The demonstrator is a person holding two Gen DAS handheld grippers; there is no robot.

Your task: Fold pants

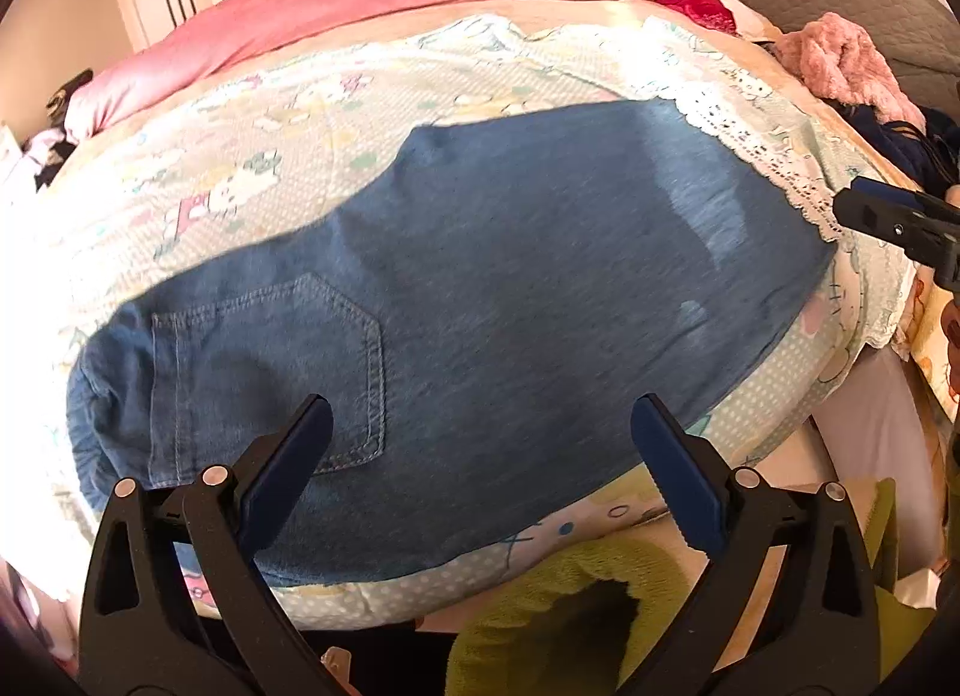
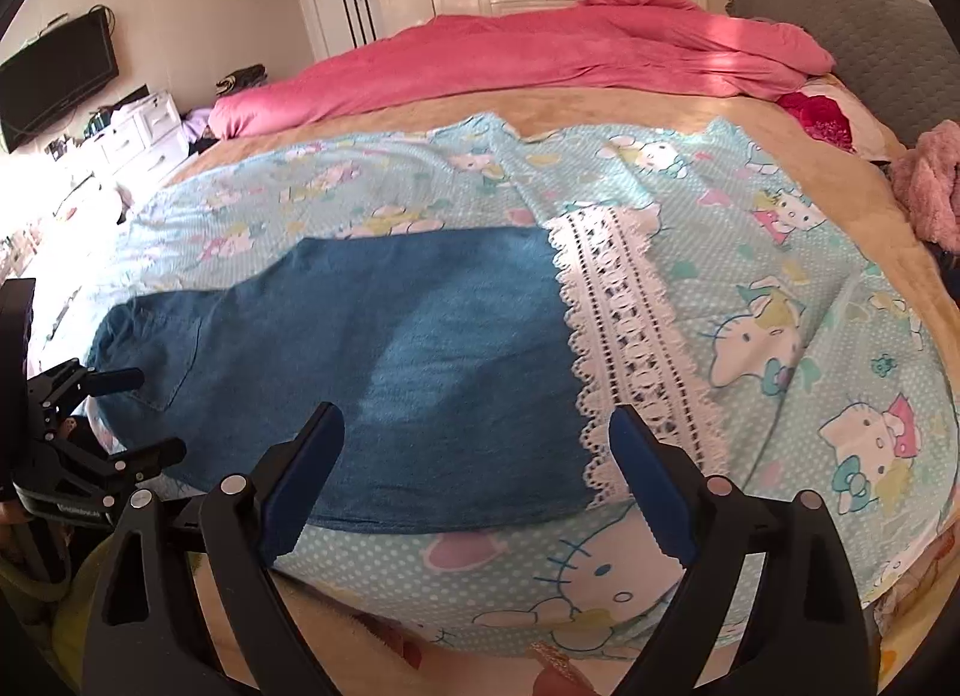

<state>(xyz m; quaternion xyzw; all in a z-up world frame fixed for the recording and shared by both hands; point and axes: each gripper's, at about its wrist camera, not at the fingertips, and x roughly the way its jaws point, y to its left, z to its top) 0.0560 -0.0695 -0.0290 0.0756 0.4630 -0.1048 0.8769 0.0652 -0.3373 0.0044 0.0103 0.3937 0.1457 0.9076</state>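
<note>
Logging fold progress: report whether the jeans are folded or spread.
Folded. The jeans lie flat as one compact denim slab on the Hello Kitty sheet, one back pocket up, no separate legs showing.

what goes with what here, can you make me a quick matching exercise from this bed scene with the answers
Things:
1. pants
2. lace strip
3. pink duvet
4. left tongs

States or places:
a. bunched along the far side of the bed
b. open, holding nothing
c. white, at the right end of the denim
d. blue, lying flat on the cartoon sheet

Pairs: 1-d, 2-c, 3-a, 4-b
</note>
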